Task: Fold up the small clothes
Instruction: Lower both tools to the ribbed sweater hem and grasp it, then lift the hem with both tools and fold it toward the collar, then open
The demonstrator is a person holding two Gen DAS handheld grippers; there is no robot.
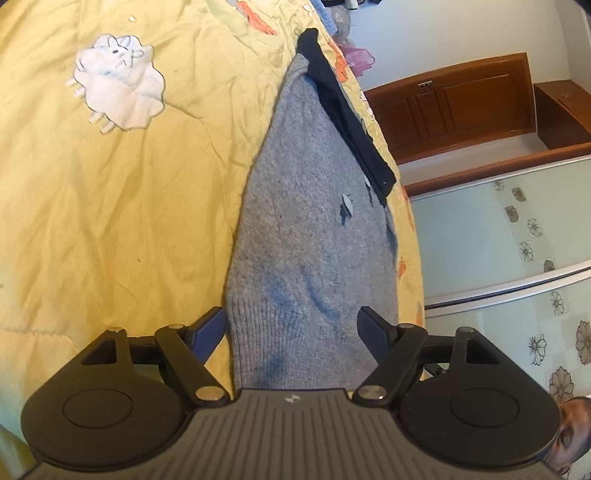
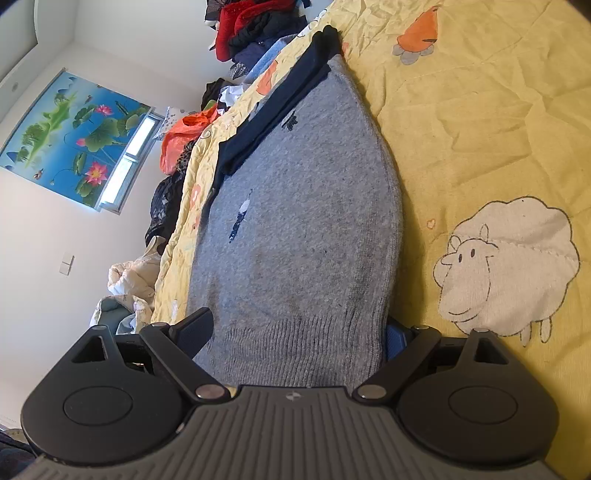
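A grey knit sweater (image 1: 306, 221) lies flat along the edge of a yellow quilt (image 1: 129, 221), its ribbed hem nearest the cameras. A dark navy part (image 1: 347, 110) runs along its far side. My left gripper (image 1: 291, 317) stands open and straddles the hem, one finger beside the sweater's edge and the other over the knit. In the right wrist view the same sweater (image 2: 303, 221) and navy strip (image 2: 280, 103) show. My right gripper (image 2: 299, 321) is open too, with the hem filling the gap and partly hiding its right pad (image 2: 394, 338).
The quilt (image 2: 480, 129) has printed sheep (image 2: 506, 258) and carrots. A pile of clothes (image 2: 258, 26) sits at the far end of the bed, with bags (image 2: 184, 136) beside it. A wooden door (image 1: 461, 103) and a flowered wardrobe (image 1: 517, 240) stand past the bed edge. A person's face shows low in the left wrist view.
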